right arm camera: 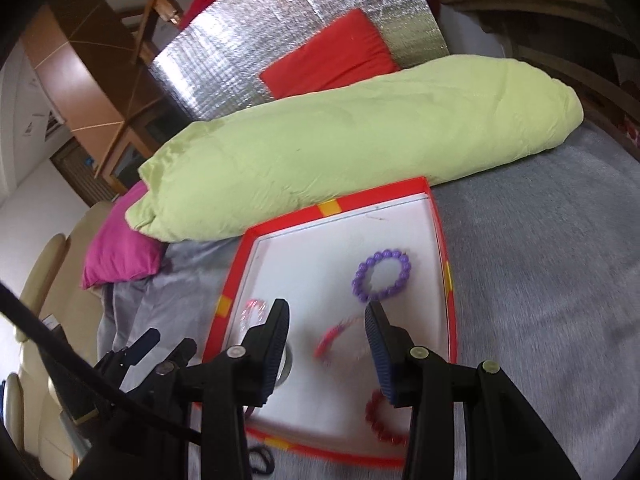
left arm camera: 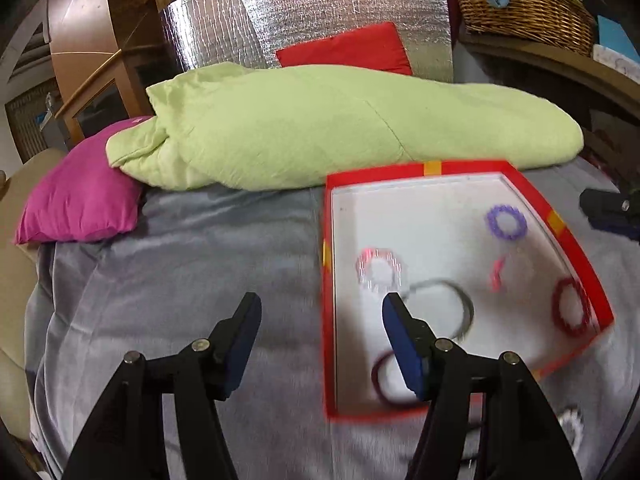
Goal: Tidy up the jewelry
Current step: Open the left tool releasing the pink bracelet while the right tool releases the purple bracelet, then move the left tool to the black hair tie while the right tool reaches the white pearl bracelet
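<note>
The right gripper (right arm camera: pixel 326 326) is hovering, fingers spread and empty, with the pink bracelet (right arm camera: pixel 334 336) lying between them in the red tray (right arm camera: pixel 450 280); the left gripper (left arm camera: pixel 320 312) is gaping empty too.

The shallow box (right arm camera: pixel 451 304) lies flat on the bed (right arm camera: pixel 540 280), with the long folded duvet (right arm camera: pixel 340 152) just behind it at 12 o'clock. One pillow (right arm camera: pixel 120 252) sits at the duvet's 9 o'clock end, partly under it; another pillow (right arm camera: pixel 328 56) leans behind the duvet against the foil panel (right arm camera: pixel 240 52). Inside the box, a beaded bracelet (right arm camera: pixel 382 276) lies toward 1 o'clock, a thin bracelet (right arm camera: pixel 334 338) near the middle, a second beaded bracelet (right arm camera: pixel 380 416) toward 5 o'clock and a clear bracelet (right arm camera: pixel 253 314) at the 9 o'clock wall. A wicker basket (left arm camera: pixel 524 4) stands on a shelf at 1 o'clock, well beyond the bed.
</note>
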Motion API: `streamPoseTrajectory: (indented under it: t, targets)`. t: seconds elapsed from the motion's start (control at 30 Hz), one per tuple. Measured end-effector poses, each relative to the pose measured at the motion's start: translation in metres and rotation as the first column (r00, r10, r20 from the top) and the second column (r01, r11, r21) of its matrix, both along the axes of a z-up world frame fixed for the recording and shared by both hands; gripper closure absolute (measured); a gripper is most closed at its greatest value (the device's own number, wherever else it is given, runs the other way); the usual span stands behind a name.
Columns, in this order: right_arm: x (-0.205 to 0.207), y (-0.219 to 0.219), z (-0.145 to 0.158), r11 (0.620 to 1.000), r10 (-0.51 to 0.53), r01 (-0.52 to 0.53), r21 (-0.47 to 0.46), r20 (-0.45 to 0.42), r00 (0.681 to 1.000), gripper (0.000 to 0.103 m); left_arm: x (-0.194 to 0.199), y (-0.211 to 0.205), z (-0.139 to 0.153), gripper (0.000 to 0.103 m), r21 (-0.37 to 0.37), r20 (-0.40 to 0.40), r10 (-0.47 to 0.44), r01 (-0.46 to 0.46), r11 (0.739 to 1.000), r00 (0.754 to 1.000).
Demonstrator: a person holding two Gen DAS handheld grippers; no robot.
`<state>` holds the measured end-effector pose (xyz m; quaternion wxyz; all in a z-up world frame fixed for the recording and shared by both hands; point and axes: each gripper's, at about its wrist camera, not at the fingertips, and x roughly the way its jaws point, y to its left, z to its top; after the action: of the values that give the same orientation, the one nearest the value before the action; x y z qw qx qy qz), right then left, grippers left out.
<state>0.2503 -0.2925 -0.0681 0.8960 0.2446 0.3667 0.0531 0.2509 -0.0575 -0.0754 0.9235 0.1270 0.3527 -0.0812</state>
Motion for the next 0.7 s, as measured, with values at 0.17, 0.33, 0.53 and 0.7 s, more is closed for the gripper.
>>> streamPoseTrajectory:
  t: [0.17, 0.33, 0.53, 0.7]
  targets:
    - [-0.043, 0.003, 0.003, 1.0, 0.013, -0.013, 0.009, 0.011, 1.0, 0.061, -0.03, 0.01, -0.002, 0.039, 0.013, -0.006, -0.011, 0.011, 1.0, 1.0]
    - [-0.082, 0.007, 0.0, 1.0, 0.025, -0.025, 0.003, 0.011, 1.0, 0.061, -0.066, 0.026, -0.006, 0.038, -0.002, -0.014, -0.013, 0.013, 1.0, 1.0]
    - [-0.124, 0.009, -0.021, 0.999, 0.03, -0.029, 0.023, -0.045, 0.999, 0.061, -0.099, 0.036, -0.018, 0.038, 0.036, -0.034, -0.038, 0.039, 0.999, 0.999]
    - [-0.141, 0.017, -0.039, 0.999, 0.052, -0.052, 0.005, -0.094, 0.994, 0.061, -0.12, 0.036, -0.022, 0.038, 0.063, -0.021, -0.082, 0.083, 0.995, 0.996]
